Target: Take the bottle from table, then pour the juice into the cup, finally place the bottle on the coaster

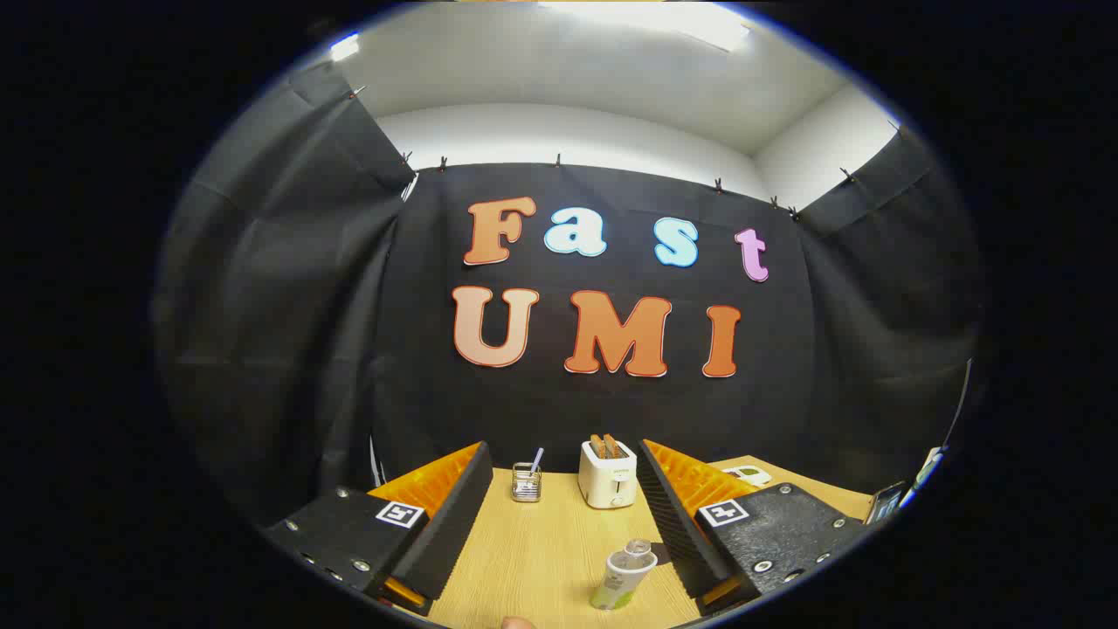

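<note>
Gripper point(566, 489) fingers spread wide, gripping nothing. Bottle point(624, 574) upright on wooden counter point(533, 550) between fingers, nearer right one. Beyond: toaster point(607, 474) with toast, small glass cup point(526, 482) holding straw.

Bright ceiling light point(646, 19) overhead, sharp centre, strong fisheye bending edges.

You face a black cloth wall point(611, 411) pinned up with clips along its top edge, with matching cloth panels on both sides. Above it you see a white wall point(568, 135) and white ceiling with a bright light panel point(664, 17). Below lies a light wood-grain bench point(541, 550).
</note>
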Demonstrator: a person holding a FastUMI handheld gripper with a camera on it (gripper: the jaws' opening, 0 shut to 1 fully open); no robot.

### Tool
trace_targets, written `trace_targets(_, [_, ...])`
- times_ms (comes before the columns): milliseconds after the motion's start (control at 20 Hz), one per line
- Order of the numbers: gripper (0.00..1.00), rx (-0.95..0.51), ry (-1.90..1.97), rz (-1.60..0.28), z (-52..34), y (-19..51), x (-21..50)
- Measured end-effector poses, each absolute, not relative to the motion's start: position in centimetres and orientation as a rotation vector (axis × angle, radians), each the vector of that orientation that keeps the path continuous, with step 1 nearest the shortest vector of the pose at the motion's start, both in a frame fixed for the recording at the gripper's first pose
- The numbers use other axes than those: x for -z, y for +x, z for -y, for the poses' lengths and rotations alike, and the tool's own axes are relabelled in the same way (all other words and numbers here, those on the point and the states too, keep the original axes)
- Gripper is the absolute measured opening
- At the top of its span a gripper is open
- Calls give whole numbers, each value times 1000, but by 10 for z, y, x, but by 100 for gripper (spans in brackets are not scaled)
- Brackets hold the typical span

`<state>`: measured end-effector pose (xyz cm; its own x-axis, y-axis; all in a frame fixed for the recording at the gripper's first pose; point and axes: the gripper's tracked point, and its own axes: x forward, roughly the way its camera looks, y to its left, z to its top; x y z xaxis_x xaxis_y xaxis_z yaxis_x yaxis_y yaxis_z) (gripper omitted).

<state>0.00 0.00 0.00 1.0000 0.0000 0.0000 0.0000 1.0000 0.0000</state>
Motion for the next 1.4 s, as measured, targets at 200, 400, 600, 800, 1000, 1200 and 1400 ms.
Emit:
trace_targets(200, [98,49,-33,-6,16,1,-4])
trace_targets(400, [98,58,-12,8,24,-7,-9])
trace_targets(600, [98,74,-71,-9,32,-16,-4])
trace_targets(800, [98,31,-68,-29,17,-24,13])
trace_targets(1000, [98,-25,-79,-59,4,-39,23])
trace_targets(1200, [98,-42,-46,-48,10,-45,17])
trace_targets(1400, [98,12,-41,-55,33,-38,21])
